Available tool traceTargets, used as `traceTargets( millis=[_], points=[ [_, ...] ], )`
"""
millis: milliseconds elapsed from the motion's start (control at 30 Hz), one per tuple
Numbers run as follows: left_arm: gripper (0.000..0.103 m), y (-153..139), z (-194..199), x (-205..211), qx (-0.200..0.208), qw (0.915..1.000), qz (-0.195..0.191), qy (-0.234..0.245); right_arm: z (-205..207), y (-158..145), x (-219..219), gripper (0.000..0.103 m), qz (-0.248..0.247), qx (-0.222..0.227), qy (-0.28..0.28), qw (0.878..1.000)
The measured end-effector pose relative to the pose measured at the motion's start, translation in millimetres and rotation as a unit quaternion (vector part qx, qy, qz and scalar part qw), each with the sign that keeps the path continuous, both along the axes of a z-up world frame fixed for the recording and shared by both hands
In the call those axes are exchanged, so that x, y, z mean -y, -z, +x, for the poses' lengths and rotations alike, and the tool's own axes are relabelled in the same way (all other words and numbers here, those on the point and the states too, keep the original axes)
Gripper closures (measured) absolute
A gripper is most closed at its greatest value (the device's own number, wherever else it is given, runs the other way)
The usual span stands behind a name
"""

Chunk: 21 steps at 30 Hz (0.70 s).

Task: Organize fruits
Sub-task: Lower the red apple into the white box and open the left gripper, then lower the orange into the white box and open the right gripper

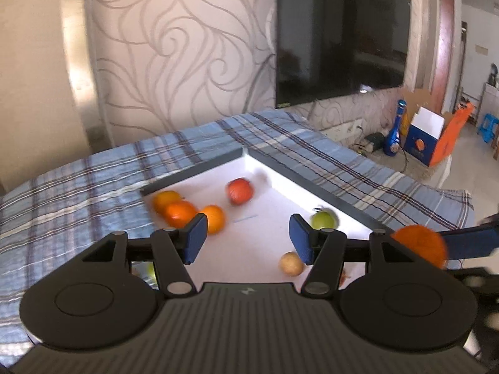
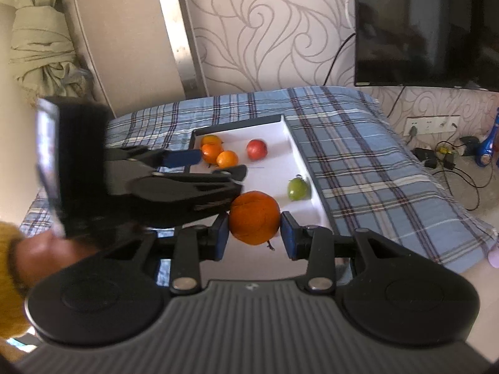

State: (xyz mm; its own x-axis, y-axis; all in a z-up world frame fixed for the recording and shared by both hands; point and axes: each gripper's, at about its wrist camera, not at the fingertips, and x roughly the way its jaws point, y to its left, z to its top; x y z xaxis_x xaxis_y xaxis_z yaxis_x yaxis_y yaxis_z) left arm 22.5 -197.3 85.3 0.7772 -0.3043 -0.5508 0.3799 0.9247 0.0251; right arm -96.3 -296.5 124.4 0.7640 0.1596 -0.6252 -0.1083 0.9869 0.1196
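A white tray with a dark rim (image 1: 312,184) (image 2: 293,146) lies on the plaid cloth. In it are three oranges (image 1: 179,212) (image 2: 218,152) at the far left, a red fruit (image 1: 239,190) (image 2: 257,149), a green fruit (image 1: 324,219) (image 2: 297,188) by the right wall and a small tan fruit (image 1: 291,263). My right gripper (image 2: 254,232) is shut on a large orange (image 2: 254,217) (image 1: 421,244) and holds it above the tray's near side. My left gripper (image 1: 248,238) (image 2: 215,165) is open and empty over the tray.
The blue plaid cloth (image 1: 78,202) (image 2: 358,162) covers the table. A black TV (image 1: 340,34) hangs on the patterned wall. On the floor at right are a blue bottle (image 1: 394,131), an open box (image 1: 427,137) and cables (image 2: 446,155).
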Motion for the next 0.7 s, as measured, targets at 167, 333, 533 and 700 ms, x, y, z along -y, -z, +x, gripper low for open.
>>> traceTargets(
  millis=[167, 333, 533, 700],
  points=[
    [0.039, -11.7, -15.7, -34.5, 0.001, 0.9996, -0.010, -0.027, 17.4, 12.6, -10.0, 0.064, -0.004, -0.009, -0.007, 1.000],
    [0.039, -18.6, -32.1, -66.5, 0.002, 0.9986, -0.012, -0.052, 35.1, 23.1, -19.4, 0.064, -0.012, -0.016, -0.004, 1.000],
    [0.039, -22.7, -42.9, -101.1, 0.000, 0.9968, -0.018, -0.078, 51.5, 32.4, -29.5, 0.064, -0.024, -0.019, 0.011, 0.999],
    [0.039, -21.9, -45.8, -123.0, -0.006, 0.9955, -0.022, -0.092, 59.5, 36.4, -38.2, 0.063, -0.041, -0.020, 0.030, 0.999]
  ],
)
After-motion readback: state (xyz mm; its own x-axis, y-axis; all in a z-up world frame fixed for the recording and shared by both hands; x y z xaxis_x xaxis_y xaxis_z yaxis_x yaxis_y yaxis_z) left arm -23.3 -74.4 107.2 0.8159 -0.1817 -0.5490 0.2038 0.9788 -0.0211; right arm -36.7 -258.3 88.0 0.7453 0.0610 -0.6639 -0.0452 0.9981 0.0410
